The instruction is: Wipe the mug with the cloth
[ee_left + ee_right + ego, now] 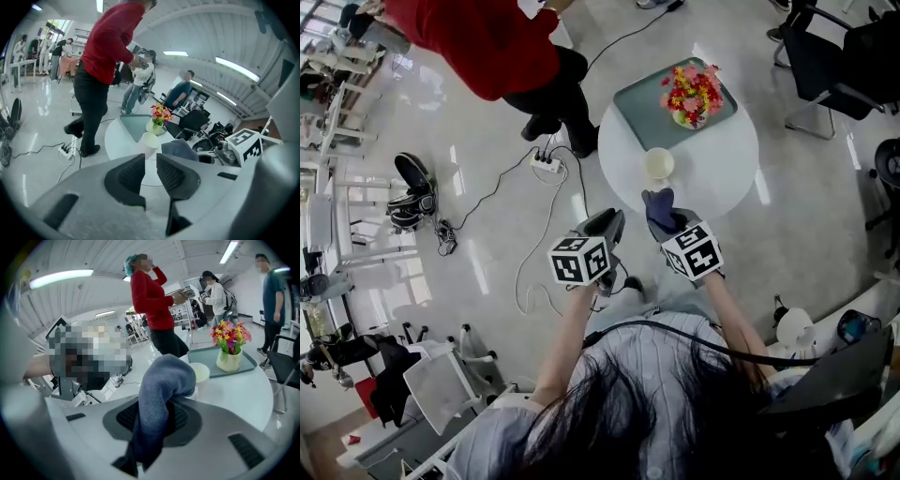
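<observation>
A cream mug (658, 165) (150, 139) (200, 372) stands upright near the front of a round white table (712, 178). My right gripper (664, 223) (157, 416) is shut on a blue-grey cloth (659, 208) (161, 380). The cloth bunches up over the jaws and hangs just short of the mug, at the table's front edge. Left of it, off the table and over the floor, my left gripper (612, 220) (151, 161) has its jaws nearly together with only a thin gap and nothing between them.
Behind the mug a teal tray (642, 98) carries a vase of flowers (694, 92). A person in a red top (497, 37) stands left of the table beside a power strip (546, 162) and cables. Dark chairs (834, 66) stand at the far right.
</observation>
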A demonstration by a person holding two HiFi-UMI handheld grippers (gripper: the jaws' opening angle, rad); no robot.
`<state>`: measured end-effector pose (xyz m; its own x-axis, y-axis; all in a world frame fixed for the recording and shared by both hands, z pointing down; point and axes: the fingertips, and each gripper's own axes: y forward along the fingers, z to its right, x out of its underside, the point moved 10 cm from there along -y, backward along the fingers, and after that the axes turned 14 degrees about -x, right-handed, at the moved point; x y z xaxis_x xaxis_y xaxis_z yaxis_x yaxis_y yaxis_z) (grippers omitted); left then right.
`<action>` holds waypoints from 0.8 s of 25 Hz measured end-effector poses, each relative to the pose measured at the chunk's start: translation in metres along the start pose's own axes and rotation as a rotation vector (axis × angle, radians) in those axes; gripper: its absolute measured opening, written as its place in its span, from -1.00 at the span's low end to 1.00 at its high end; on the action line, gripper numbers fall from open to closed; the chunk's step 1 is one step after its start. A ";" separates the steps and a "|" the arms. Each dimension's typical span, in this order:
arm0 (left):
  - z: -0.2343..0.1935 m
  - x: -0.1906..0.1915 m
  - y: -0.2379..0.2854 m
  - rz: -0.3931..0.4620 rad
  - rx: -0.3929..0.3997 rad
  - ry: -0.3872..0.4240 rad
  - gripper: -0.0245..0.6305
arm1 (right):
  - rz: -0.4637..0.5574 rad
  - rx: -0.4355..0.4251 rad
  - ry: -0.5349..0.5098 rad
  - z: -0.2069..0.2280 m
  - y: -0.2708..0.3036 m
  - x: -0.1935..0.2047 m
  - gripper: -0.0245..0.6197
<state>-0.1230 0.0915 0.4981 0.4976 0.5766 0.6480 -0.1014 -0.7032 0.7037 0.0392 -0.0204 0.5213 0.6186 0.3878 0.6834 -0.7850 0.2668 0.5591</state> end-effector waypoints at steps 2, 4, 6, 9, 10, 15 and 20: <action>-0.002 0.002 -0.005 0.004 0.004 0.043 -0.66 | 0.003 0.010 -0.001 -0.008 0.002 0.002 -0.61; -0.005 0.006 -0.013 0.011 0.016 0.066 -0.66 | 0.008 0.024 0.003 -0.019 0.004 0.005 -0.61; -0.008 0.013 -0.024 0.020 0.036 0.077 -0.66 | 0.016 0.036 0.010 -0.032 0.004 0.010 -0.61; -0.013 0.022 -0.042 0.039 0.067 0.088 -0.66 | 0.031 0.054 0.009 -0.055 0.004 0.015 -0.61; -0.015 0.026 -0.048 0.045 0.075 0.093 -0.66 | 0.037 0.063 0.008 -0.061 0.004 0.017 -0.61; -0.026 0.050 -0.075 0.053 0.104 0.155 -0.66 | 0.078 0.098 0.024 -0.097 0.007 0.032 -0.61; -0.035 0.073 -0.100 0.057 0.140 0.202 -0.66 | 0.104 0.126 0.034 -0.133 0.009 0.047 -0.61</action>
<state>-0.1071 0.2185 0.4850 0.3113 0.5958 0.7404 0.0031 -0.7797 0.6261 0.0569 0.1174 0.4961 0.5312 0.4381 0.7252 -0.8327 0.1116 0.5424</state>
